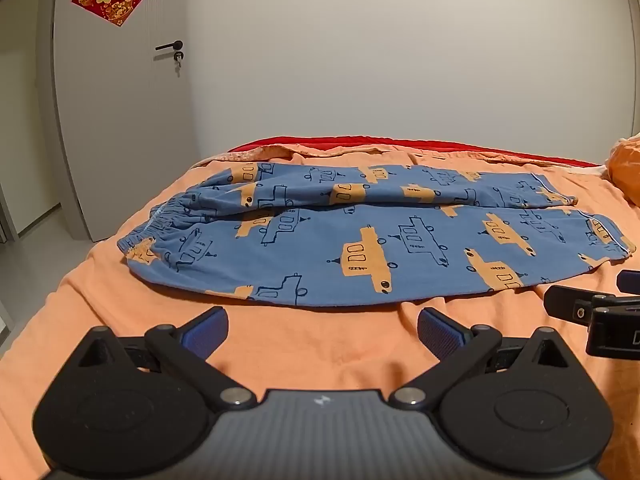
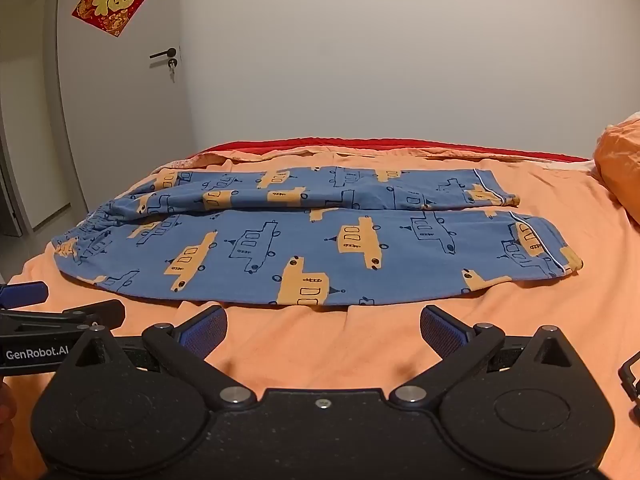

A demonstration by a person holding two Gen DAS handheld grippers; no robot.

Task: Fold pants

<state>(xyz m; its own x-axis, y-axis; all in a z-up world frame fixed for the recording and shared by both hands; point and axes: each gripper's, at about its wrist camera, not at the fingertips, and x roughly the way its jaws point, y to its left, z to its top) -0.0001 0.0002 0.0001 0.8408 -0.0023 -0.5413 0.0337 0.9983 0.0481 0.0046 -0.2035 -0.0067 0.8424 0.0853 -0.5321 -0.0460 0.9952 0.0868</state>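
Blue pants (image 1: 360, 236) with an orange and dark-blue car print lie spread flat across the orange bed cover, waistband to the left, both leg cuffs to the right; they also fill the middle of the right wrist view (image 2: 320, 248). My left gripper (image 1: 322, 330) hovers open just short of the near leg's edge, nothing between its blue pads. My right gripper (image 2: 322, 330) is open too, over bare cover in front of the near leg. Each gripper's fingers show at the other view's edge, the right one (image 1: 592, 308) and the left one (image 2: 60, 312).
The orange bed cover (image 1: 320, 360) reaches to a red blanket strip (image 1: 400, 145) along the far edge. An orange pillow (image 2: 620, 160) sits at the far right. A white door (image 1: 120, 100) with a red paper sign stands beyond the bed's left side.
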